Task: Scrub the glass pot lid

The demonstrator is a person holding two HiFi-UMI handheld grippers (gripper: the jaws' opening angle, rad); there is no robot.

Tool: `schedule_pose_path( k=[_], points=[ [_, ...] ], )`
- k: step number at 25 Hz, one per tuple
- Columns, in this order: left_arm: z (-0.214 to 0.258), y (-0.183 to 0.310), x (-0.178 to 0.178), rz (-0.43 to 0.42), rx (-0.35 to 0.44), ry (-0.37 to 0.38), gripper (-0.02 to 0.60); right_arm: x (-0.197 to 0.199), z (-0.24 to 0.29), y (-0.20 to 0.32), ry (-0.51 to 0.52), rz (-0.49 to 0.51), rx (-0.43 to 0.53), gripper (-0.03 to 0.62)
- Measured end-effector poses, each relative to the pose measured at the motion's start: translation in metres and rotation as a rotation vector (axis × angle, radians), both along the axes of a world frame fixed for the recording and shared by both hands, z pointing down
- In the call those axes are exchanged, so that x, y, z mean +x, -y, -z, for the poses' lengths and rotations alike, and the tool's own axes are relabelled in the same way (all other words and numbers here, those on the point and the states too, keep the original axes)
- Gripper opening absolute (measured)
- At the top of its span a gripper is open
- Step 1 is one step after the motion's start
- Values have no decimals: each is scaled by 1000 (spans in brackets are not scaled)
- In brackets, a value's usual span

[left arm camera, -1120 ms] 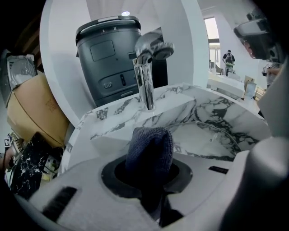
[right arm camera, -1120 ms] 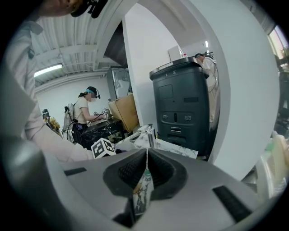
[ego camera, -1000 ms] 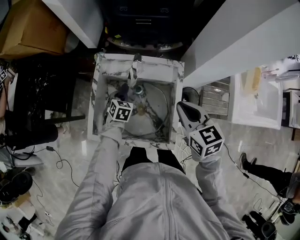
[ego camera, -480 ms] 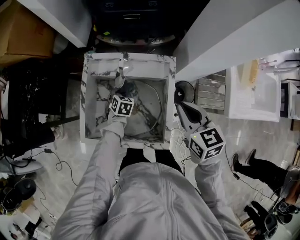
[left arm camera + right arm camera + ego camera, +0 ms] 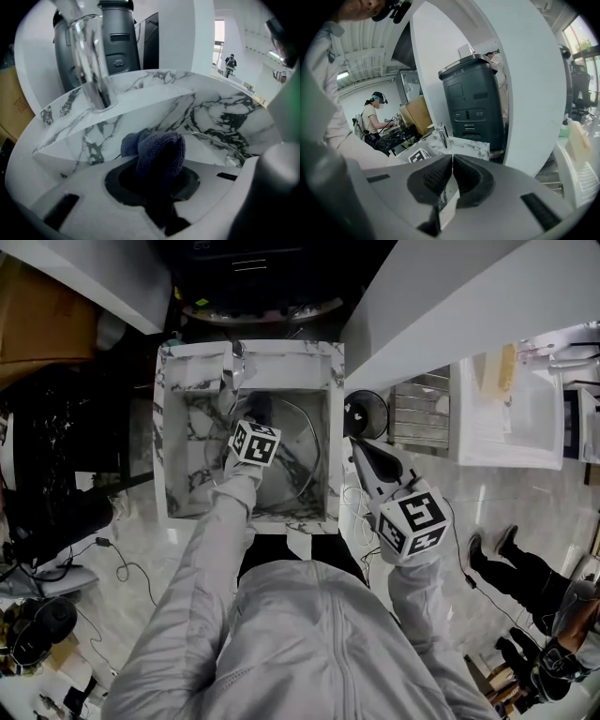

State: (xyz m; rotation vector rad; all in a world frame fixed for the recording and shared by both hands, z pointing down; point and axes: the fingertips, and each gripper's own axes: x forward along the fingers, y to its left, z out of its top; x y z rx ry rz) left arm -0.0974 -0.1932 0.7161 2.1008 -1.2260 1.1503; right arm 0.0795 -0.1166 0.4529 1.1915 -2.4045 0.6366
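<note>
Inside the marble sink (image 5: 286,354): glass pot lid (image 5: 298,460), tap (image 5: 231,371) close above. Left gripper (image 5: 251,418) squeezing a dark cloth (image 5: 159,149). Outside: right gripper (image 5: 453,161), pinched together, empty.

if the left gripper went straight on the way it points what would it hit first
Most likely the sink, at its back wall below the faucet, with the cloth in its jaws touching first. The lid lies right of that line. Depth is hard to judge.
</note>
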Motion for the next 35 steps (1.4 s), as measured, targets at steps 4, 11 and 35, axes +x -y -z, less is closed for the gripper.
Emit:
schedule_pose_path(
  k=[4,11,35],
  points=[
    [-2,-5,29,-70,-10,-19,72,6,-1,-1,-7,-28,-3,29],
    [-5,-26,63,-166,-41,-39,72,11,-4,-7,-13,-39,-3,29],
    [8,-100,119,-511,-304,-299,71,2,-4,-23,-14,-32,-28,29]
  ],
)
